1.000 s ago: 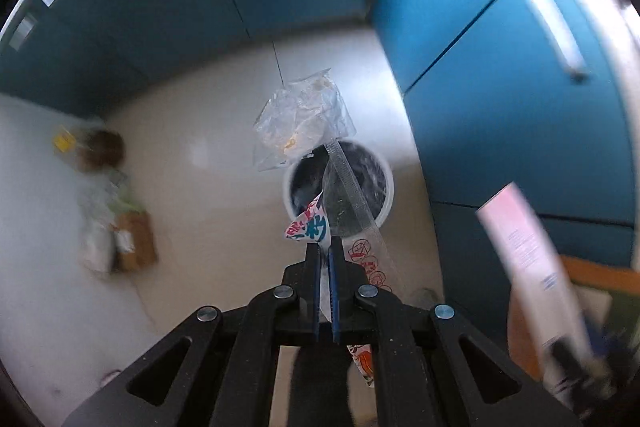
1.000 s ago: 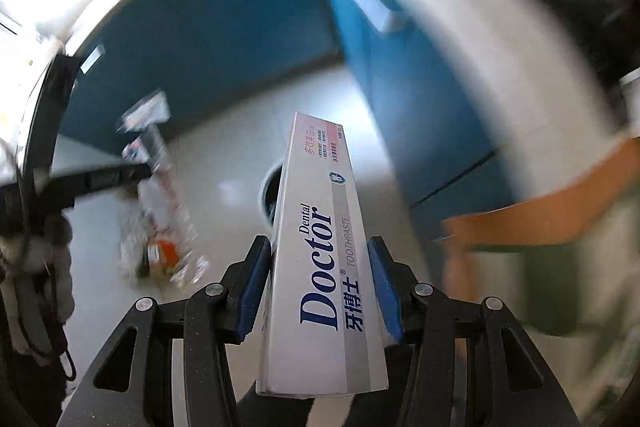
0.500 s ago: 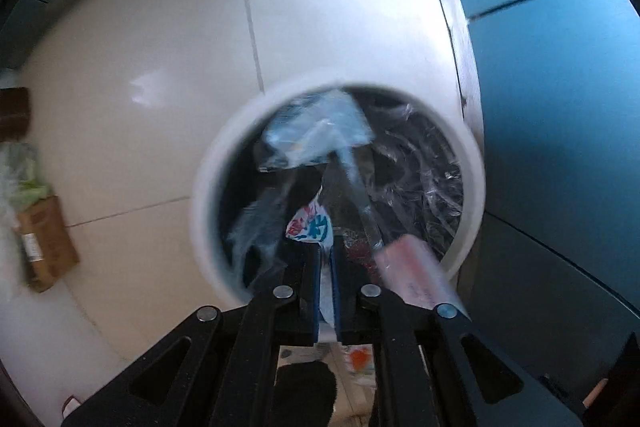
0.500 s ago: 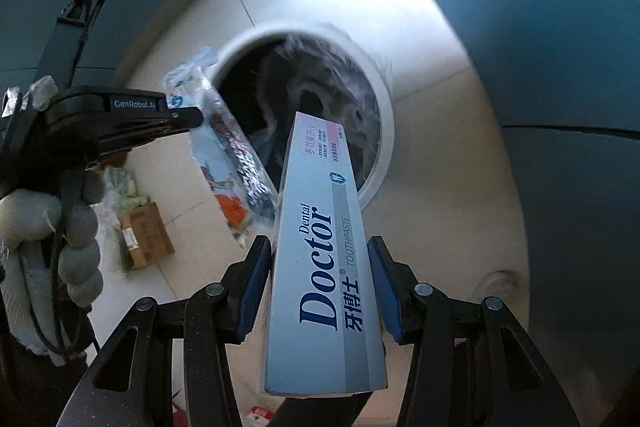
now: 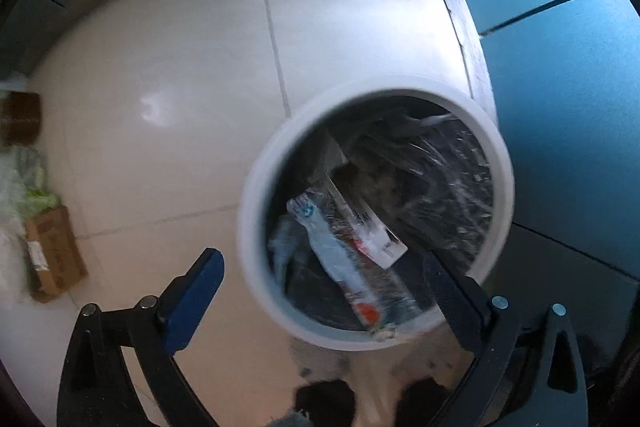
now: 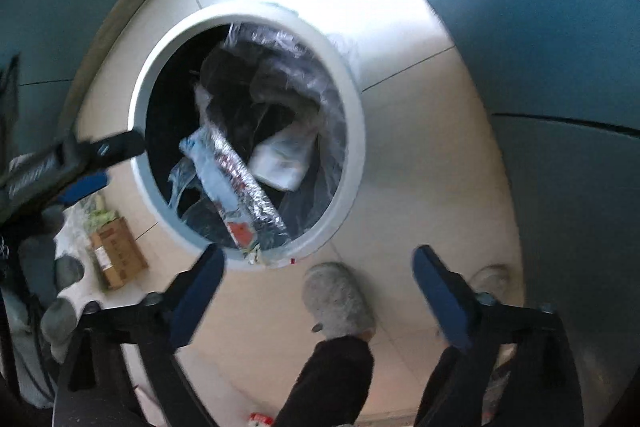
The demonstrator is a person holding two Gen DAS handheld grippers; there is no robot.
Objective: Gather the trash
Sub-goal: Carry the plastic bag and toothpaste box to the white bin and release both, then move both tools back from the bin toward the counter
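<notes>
A round white trash bin (image 5: 256, 211) with a dark plastic liner stands on the tiled floor; it also shows in the right wrist view (image 6: 352, 131). Inside lie a clear printed snack wrapper (image 5: 340, 259), also in the right wrist view (image 6: 240, 187), and the white toothpaste box (image 5: 372, 227), also in the right wrist view (image 6: 284, 155). My left gripper (image 5: 324, 279) is open and empty above the bin's near rim. My right gripper (image 6: 320, 275) is open and empty just short of the bin. The left gripper's fingers (image 6: 104, 151) show at the bin's left edge.
Blue cabinets (image 5: 560, 67) stand close to the right of the bin. A small cardboard box (image 5: 52, 251) and plastic bags lie on the floor at the left. The person's grey slippers (image 6: 336, 299) stand just in front of the bin.
Both grippers have opened. The wrapper has dropped from the left gripper and the toothpaste box from the right; both now lie in the bin.
</notes>
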